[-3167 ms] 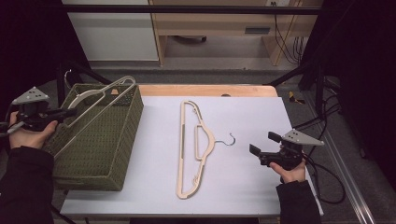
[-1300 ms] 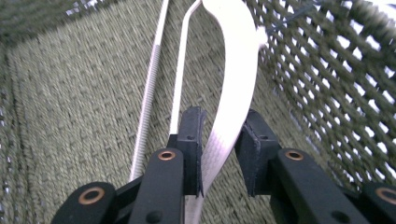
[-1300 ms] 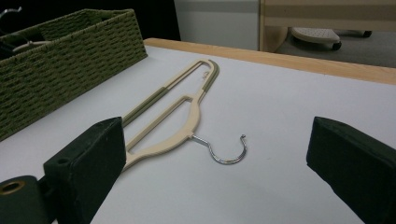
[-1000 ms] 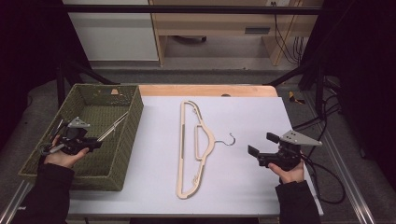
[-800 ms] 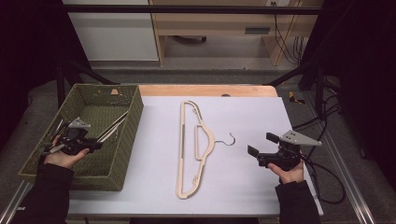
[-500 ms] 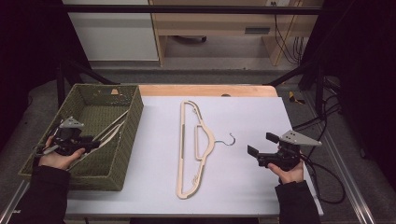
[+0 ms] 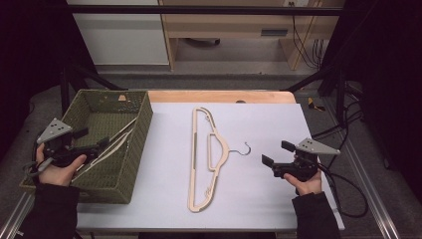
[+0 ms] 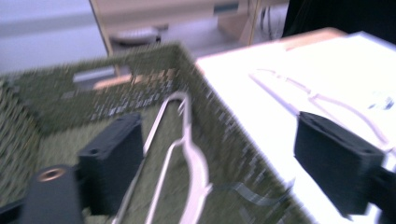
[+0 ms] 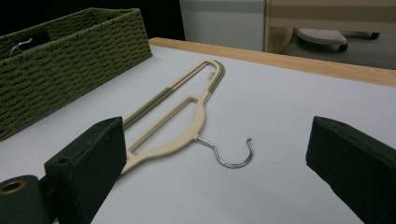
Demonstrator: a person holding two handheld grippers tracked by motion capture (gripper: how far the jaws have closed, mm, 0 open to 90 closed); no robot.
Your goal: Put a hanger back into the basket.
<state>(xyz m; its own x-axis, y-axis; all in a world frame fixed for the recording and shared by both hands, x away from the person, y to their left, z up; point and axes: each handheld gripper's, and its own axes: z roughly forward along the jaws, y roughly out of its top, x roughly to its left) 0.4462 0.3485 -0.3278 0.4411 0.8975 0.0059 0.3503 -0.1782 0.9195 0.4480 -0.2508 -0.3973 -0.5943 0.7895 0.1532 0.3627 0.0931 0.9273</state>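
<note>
I see my left gripper [image 7: 94,147] over the woven olive-green rectangular basket [image 7: 141,130], which sits at the left end of the white-topped table [image 7: 278,124]. Its jaws have just been opening and now stand wide apart, with nothing pressed between the pads. In the left gripper view the pale cream plastic hanger in the basket [image 8: 184,154] runs up between the two black jaws but lies below them, free of both, leaning on the basket floor and toward the inner wall; that view is blurred, so I cannot tell exactly where its far end rests. From the high view the same hanger [image 7: 115,143] lies slantwise inside the basket, one end up near the right-hand wall, the other down by my left hand. A second cream hanger with olive grip strips and a silver wire hook [image 7: 209,152] lies flat on the table near its middle, lengthwise away from me, hook pointing toward my right side. My right gripper [image 7: 276,155] rests low over the table just right of that hook, apart from it, jaws spread wide and holding nothing; in the right gripper view the hook [image 9: 232,151] sits between the jaws' lines of sight, farther ahead on the surface.
</note>
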